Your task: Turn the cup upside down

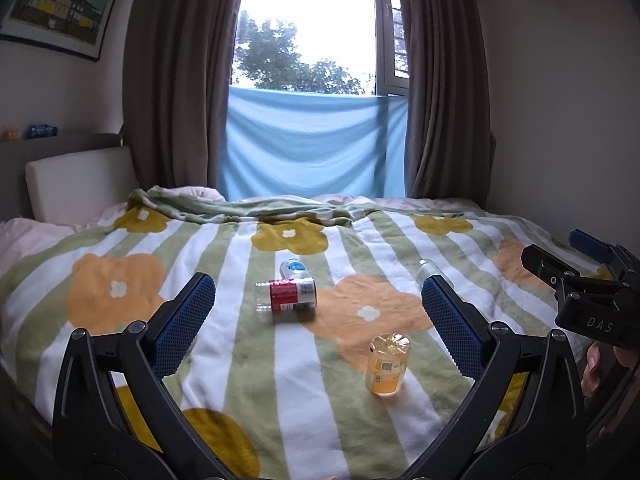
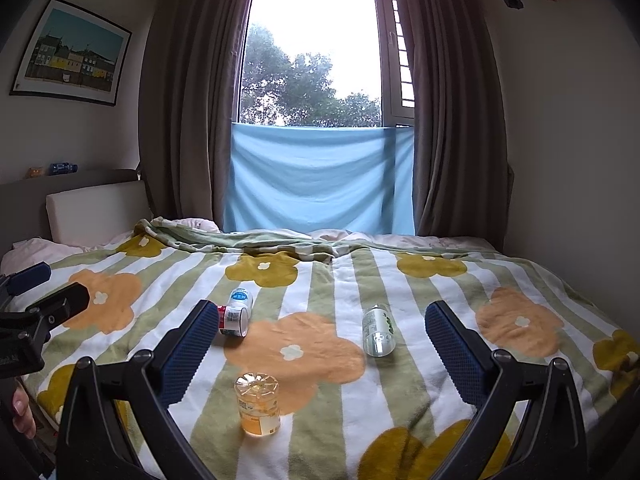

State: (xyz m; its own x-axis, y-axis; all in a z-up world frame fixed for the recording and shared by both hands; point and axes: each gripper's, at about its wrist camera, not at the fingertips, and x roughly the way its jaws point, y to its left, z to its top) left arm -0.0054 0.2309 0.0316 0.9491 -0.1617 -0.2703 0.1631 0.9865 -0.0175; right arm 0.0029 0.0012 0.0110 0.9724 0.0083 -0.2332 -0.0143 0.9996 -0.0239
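Observation:
A clear orange-tinted plastic cup stands on the flowered blanket, its closed ribbed end up; it also shows in the right wrist view. My left gripper is open and empty, held above the blanket with the cup low between its fingers, nearer the right one. My right gripper is open and empty, the cup low between its fingers, nearer the left one. The right gripper's body shows at the right edge of the left wrist view. The left gripper's body shows at the left edge of the right wrist view.
A red-labelled bottle lies on its side mid-bed, a white blue-labelled bottle behind it. A clear green-labelled bottle lies to the right. Bunched bedding, a headboard cushion, curtains and a window are beyond.

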